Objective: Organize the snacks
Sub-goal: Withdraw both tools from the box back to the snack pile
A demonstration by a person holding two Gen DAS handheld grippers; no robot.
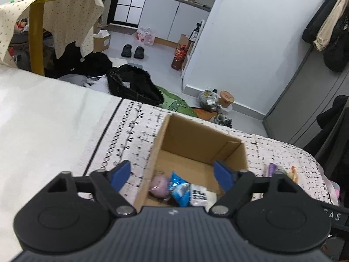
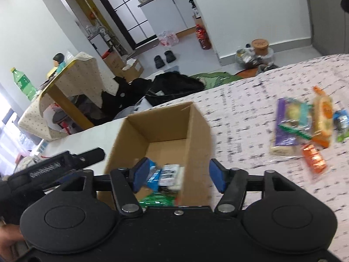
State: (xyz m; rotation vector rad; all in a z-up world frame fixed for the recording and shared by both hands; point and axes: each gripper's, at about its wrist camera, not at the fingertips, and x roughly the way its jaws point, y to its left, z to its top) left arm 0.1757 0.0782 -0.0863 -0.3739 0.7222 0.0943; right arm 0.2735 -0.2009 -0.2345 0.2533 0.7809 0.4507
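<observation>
Black ribbed claw bodies, blue pads point(image 1: 120, 173), silver pivot screws point(image 2: 130, 207), round side housings

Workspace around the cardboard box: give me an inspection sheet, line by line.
Surface: bed cover, white with black flecks, plain white part at left.
Job's things: open cardboard box on the cover, holding a pink packet, a blue packet and others; loose snack pile lies to its right, outside it.
Clutter: nothing seen on the cover besides these.
Grippers: left hand-held gripper open over the box, nothing between its pads; right hand-held gripper open over the box, pads clear of the packets.
Cables: nothing seen.
Surroundings: draped table, green bottle, black bags and slippers on the floor.
</observation>
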